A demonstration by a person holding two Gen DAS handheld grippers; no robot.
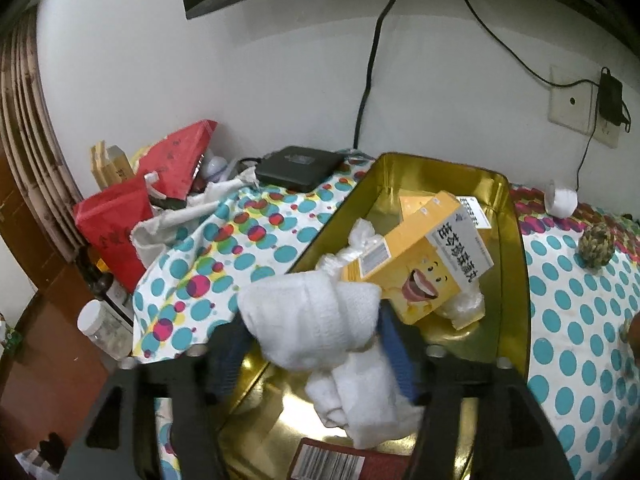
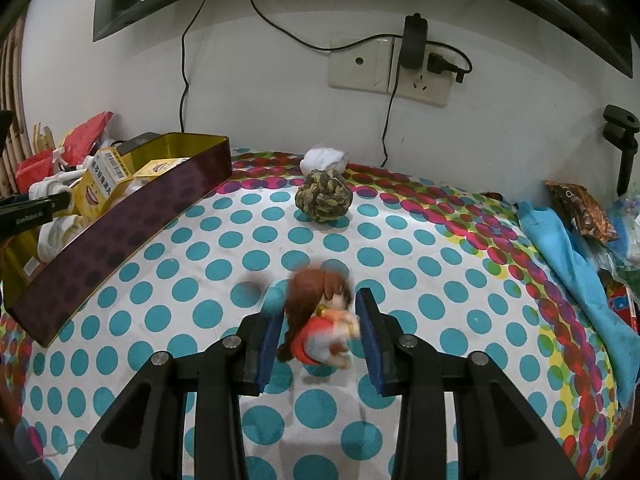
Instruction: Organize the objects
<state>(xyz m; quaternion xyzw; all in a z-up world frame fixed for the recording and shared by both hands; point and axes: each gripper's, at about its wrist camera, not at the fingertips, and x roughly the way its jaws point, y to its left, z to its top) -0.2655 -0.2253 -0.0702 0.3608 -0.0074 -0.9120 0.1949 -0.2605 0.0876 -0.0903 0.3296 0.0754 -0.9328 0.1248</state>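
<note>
My left gripper (image 1: pixel 310 320) is shut on a rolled pair of white socks (image 1: pixel 308 324) and holds it over the near end of a gold tin box (image 1: pixel 516 240). In the box lie a yellow medicine carton (image 1: pixel 420 264), white wrapped items and a barcoded packet (image 1: pixel 332 460). My right gripper (image 2: pixel 320 320) has its jaws around a small doll with brown hair and a red dress (image 2: pixel 320 320), blurred, just above the dotted tablecloth (image 2: pixel 420 280). A camouflage sock ball (image 2: pixel 324 196) and a white sock ball (image 2: pixel 324 160) lie farther back. The box also shows at the left of the right wrist view (image 2: pixel 120 224).
Red bags (image 1: pixel 120 220), a black set-top box (image 1: pixel 300 166) and a plastic jar (image 1: pixel 100 328) crowd the left side. A white tape roll (image 1: pixel 562 200) sits by the wall. Blue cloth (image 2: pixel 568 248) and snack packets (image 2: pixel 580 208) lie at the right edge. Cables hang from a wall socket (image 2: pixel 400 68).
</note>
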